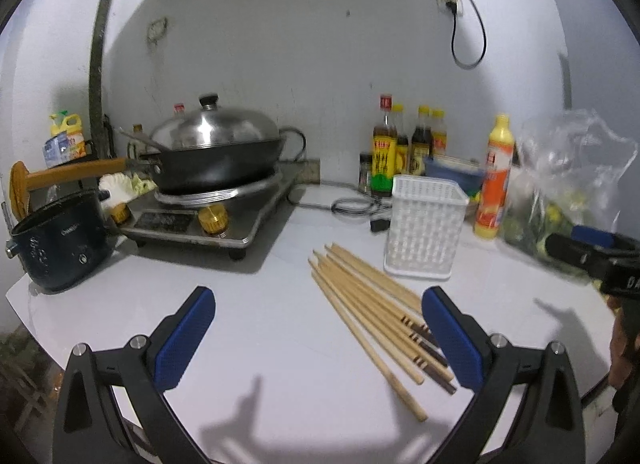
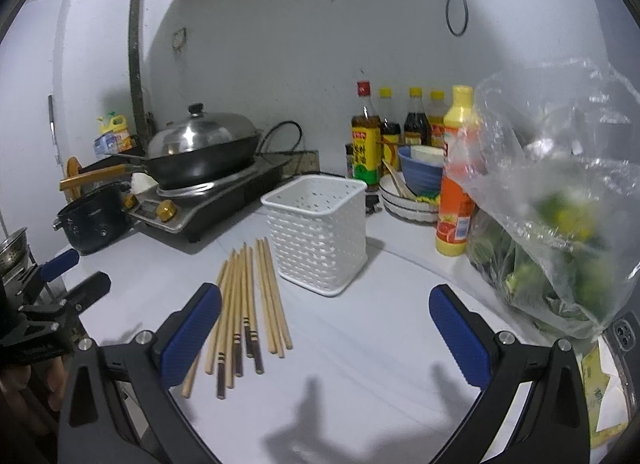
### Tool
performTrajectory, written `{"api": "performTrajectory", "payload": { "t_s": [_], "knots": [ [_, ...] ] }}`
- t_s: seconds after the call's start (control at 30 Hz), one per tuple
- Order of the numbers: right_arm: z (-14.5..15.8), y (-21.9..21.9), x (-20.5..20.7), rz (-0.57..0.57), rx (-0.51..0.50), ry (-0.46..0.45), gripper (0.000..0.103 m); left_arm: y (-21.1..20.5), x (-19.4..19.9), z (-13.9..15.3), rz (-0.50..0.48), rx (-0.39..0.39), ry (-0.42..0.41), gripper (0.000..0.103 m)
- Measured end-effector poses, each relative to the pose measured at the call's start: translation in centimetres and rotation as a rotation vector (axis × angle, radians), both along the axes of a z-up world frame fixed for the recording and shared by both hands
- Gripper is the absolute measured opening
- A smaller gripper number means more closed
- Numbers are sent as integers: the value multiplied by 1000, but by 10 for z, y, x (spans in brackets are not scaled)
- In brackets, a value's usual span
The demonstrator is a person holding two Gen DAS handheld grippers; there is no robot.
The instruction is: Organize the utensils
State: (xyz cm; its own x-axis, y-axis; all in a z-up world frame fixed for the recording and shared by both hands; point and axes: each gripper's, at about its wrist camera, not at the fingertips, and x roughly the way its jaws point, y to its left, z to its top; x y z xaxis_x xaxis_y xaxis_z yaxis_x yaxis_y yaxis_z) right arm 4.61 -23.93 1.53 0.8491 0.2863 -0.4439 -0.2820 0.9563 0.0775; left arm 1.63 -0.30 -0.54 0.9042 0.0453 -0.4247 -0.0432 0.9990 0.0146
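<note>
Several wooden chopsticks [image 1: 372,306] lie loose in a fan on the white counter, some with dark banded ends. They also show in the right wrist view as chopsticks [image 2: 244,304], just left of a white perforated plastic holder [image 2: 320,230], which stands upright and empty. In the left wrist view the holder [image 1: 424,226] is behind the chopsticks' tips. My left gripper [image 1: 318,338] hovers open above the counter, its right finger over the chopsticks' thick ends. My right gripper [image 2: 326,338] is open too, its left finger above the chopsticks. Neither holds anything.
A gas stove with a lidded wok [image 1: 216,148] and a dark small pot [image 1: 60,240] stand at the left. Sauce bottles [image 1: 404,144], an orange-yellow bottle [image 2: 456,180], stacked bowls [image 2: 416,184] and a plastic bag of greens [image 2: 552,224] crowd the back right.
</note>
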Motion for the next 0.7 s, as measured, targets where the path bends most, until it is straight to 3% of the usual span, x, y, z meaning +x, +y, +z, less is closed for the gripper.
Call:
{"api": "performTrajectory", "payload": {
  "t_s": [0.3, 0.43, 0.5, 0.7],
  "knots": [
    [-20, -12, 32, -7, -3, 20, 103, -4, 46, -26, 1, 17, 151, 103],
    [-32, -16, 46, -4, -6, 99, 103, -5, 68, -39, 0, 15, 226, 103],
    [-37, -18, 50, -2, 5, 152, 103, -7, 75, -44, 4, 30, 240, 99],
    [-49, -29, 65, -7, 32, 200, 103, -10, 94, -57, 8, 52, 298, 90]
  ]
}}
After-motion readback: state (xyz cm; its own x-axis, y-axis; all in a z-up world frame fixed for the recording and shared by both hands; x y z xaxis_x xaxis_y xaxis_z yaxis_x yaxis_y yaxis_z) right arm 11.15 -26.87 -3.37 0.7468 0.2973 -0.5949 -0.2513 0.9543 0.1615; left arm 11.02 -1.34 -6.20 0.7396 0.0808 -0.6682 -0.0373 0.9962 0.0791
